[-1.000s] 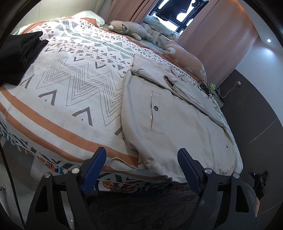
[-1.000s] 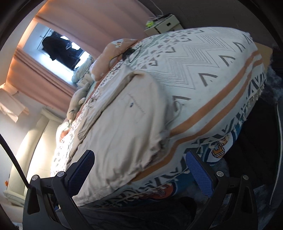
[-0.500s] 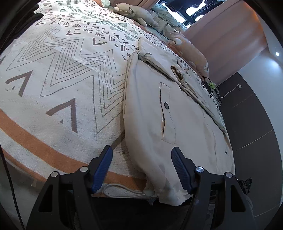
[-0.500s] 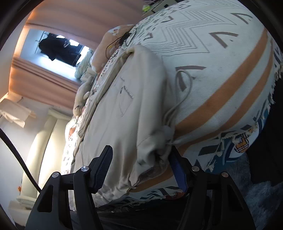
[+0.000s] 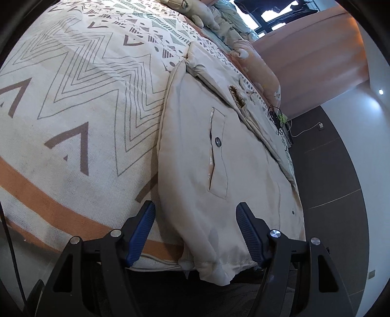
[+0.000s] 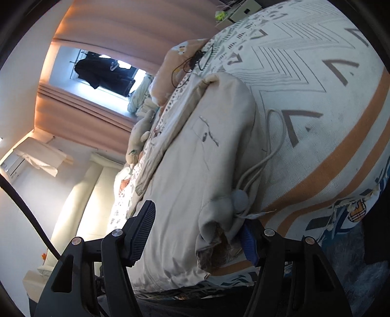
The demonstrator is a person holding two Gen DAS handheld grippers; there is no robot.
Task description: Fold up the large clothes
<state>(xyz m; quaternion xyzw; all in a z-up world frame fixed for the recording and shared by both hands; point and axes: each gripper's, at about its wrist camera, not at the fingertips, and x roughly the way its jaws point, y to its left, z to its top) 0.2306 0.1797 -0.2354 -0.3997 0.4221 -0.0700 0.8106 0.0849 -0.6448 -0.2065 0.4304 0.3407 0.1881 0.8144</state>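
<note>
Straddling the near hem of the beige jacket [image 5: 195, 170], the left tongs [image 5: 195, 219] stand moderately wide: the left blue pad sits over the bedspread [image 5: 73, 109] just beside the jacket's edge, the right pad over the jacket's cloth, and neither pad clearly presses on it. Seen from the other side, the right tongs [image 6: 198, 226] bracket the jacket's bunched corner [image 6: 217, 214]; their right pad lies against the folded hem by the cord stopper [image 6: 240, 198], while the left pad stands clear of the cloth, so the jaws are apart with the corner between them.

Beyond the tongs, the jacket lies flat along the foot of the bed, its hem hanging slightly over the edge. A buttoned pocket [image 5: 218, 151] sits midway up it, and a drawstring [image 6: 273, 141] loops out onto the bedspread's zigzag pattern. Farther off lie pillows [image 5: 258, 70] and a stuffed toy [image 5: 195, 12] near the headboard end, then pink curtains [image 6: 126, 29] and a bright window [image 6: 102, 70].
</note>
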